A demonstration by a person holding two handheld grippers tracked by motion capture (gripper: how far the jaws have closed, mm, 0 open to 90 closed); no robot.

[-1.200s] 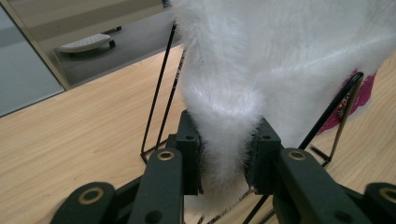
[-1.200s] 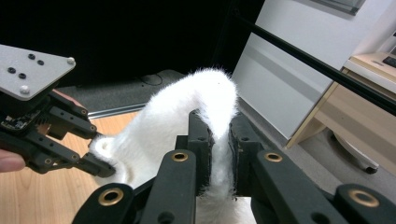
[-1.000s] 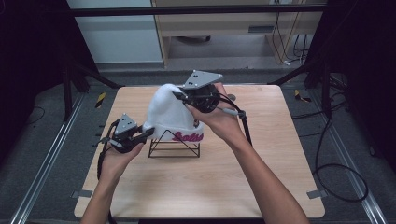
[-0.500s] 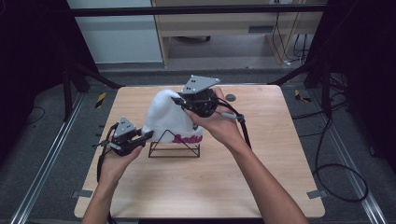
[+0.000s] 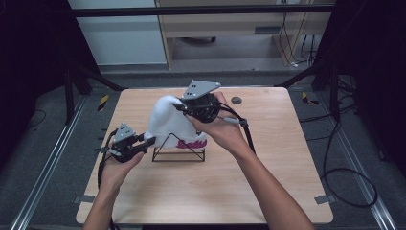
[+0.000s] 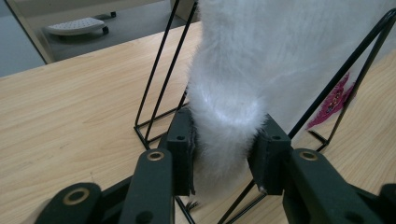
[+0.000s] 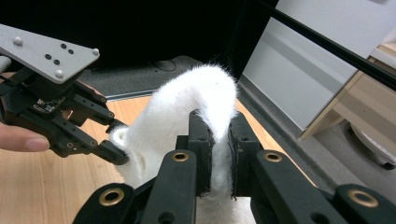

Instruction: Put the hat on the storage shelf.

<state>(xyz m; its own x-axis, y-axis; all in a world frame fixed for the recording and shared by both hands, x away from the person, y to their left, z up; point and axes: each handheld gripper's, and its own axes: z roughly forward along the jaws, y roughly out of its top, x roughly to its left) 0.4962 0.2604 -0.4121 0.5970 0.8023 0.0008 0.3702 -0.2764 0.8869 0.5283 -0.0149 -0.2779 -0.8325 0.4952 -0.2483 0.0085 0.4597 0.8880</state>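
High view: hat (image 5: 167, 122) draped on rack (image 5: 178, 149), as before.
Left gripper (image 5: 149, 140): still clamps hem.
Right gripper (image 5: 178, 106): still pinches crown.

Hat (image 5: 168, 122): pink lettering partly covered by right hand (image 5: 225, 132), unreadable; top cut by edge in left tool view. Stand (image 5: 179, 149): upper part hidden under hat. Left tool (image 5: 149, 142) tips: buried in fur. Table (image 5: 268, 182): near edge cut off.
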